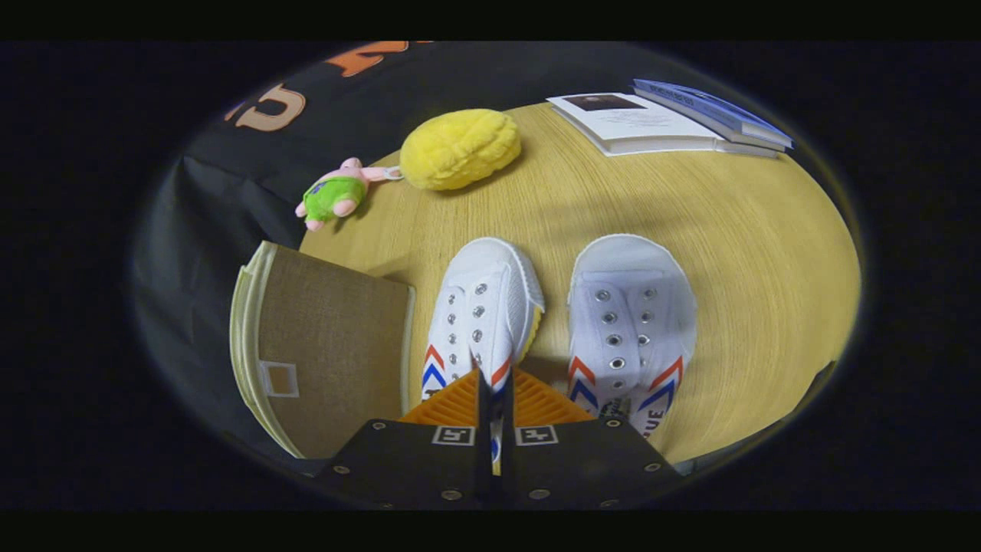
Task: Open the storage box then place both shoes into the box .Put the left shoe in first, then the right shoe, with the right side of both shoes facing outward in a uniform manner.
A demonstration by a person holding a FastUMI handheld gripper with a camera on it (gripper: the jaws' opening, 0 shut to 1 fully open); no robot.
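hand-held gripper [494,383] clamped on left shoe [479,322] heel | right shoe [628,330] beside | storage box [329,353] closed

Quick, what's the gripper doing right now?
Gripper: shut on the heel edge of the left shoe.

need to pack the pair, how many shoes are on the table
2. One shoe lies beside the brown box, its side edge pinched between the nearly closed fingers. The other shoe lies next to it, away from the box, untouched.
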